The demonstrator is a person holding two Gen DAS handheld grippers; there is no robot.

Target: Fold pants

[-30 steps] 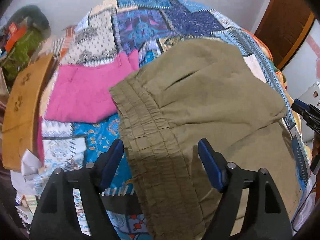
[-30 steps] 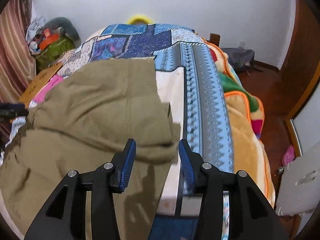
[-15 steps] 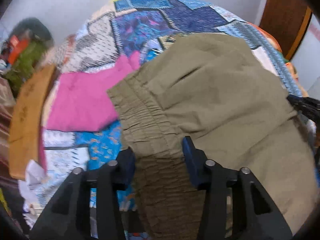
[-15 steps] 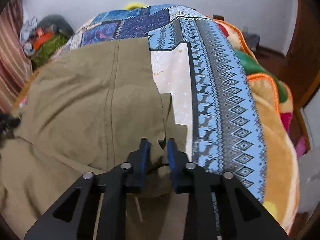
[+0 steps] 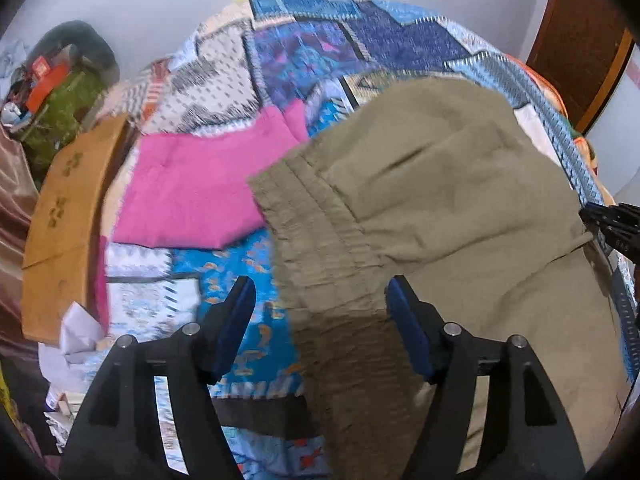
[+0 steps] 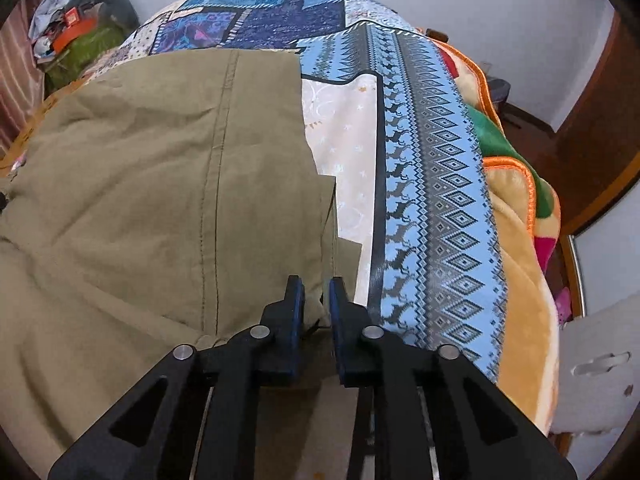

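Left tool (image 5: 320, 304) opening over pants (image 5: 440, 200) waistband; right tool (image 6: 316, 300) opening, hem between.

pants (image 5: 460, 208) on bed (image 5: 304, 48), frame centre-right; folded cloth (image 5: 192, 192) left of them, touching waistband; board (image 5: 64, 216) far left.

left gripper (image 5: 320, 312): points steeply down, black arms spread in a V, blue pads far apart
left jaws: opening; the elastic waistband of the pants (image 5: 440, 208) lies between them, and neither pad presses on it
right gripper (image 6: 317, 300): points steeply down, arms drawn almost parallel
right jaws: opening slightly from a narrow gap; the pads pinch the folded edge of the cloth between them
right gripper in the left wrist view (image 5: 612, 226): only its dark tip shows, at the pants' far right edge
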